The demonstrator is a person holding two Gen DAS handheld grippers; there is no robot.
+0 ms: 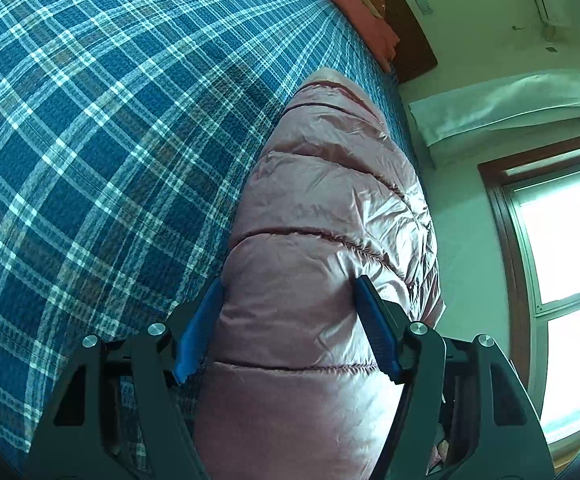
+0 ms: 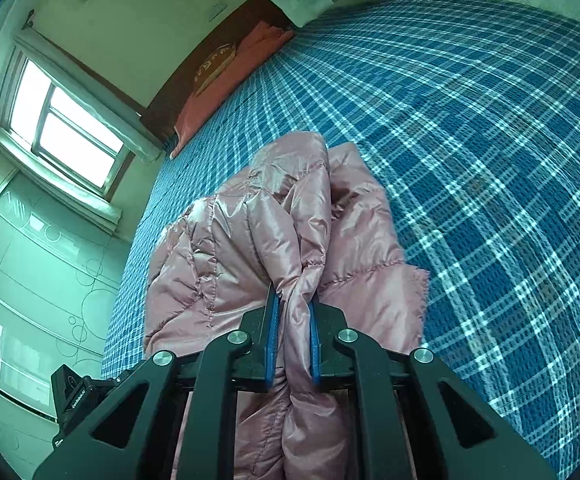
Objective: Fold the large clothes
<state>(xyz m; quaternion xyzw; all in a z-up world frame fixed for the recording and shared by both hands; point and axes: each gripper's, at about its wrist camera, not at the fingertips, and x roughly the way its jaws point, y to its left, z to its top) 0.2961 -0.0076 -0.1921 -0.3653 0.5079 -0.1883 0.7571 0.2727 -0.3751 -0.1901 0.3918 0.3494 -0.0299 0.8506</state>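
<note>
1. Left wrist view: the shiny pink quilted puffer jacket (image 1: pixel 317 264) lies on the bed with the blue-and-white plaid cover (image 1: pixel 90 140), along the bed's right edge in this view.
2. Left hand-held gripper (image 1: pixel 290 328): jaws spread wide, a fat quilted section of the jacket sits between the blue pads (image 1: pixel 200 332). Both pads sit right at the fabric on either side; cannot tell whether they actually press it, so no confirmed grip.
3. Same view, background: an orange-red pillow (image 1: pixel 353 4) and a dark wooden headboard (image 1: pixel 405 28) at the far end of the bed, a white curtain (image 1: pixel 501 100) and a bright wood-framed window (image 1: pixel 561 240) on the right.
4. Right wrist view: the same jacket (image 2: pixel 250 240) is bunched in a heap on the plaid cover (image 2: pixel 469 140), near the bed's left edge in this view.
5. Right hand-held gripper (image 2: pixel 293 308): jaws pressed together, pinching a thin gathered fold of the pink fabric between the blue pads (image 2: pixel 272 332); the fold runs down past the gripper body.
6. Same view, background: window (image 2: pixel 66 128) at left, a pale wardrobe with circle patterns (image 2: pixel 30 280) below it, headboard (image 2: pixel 210 68) and pillow (image 2: pixel 226 80) at the far end.
</note>
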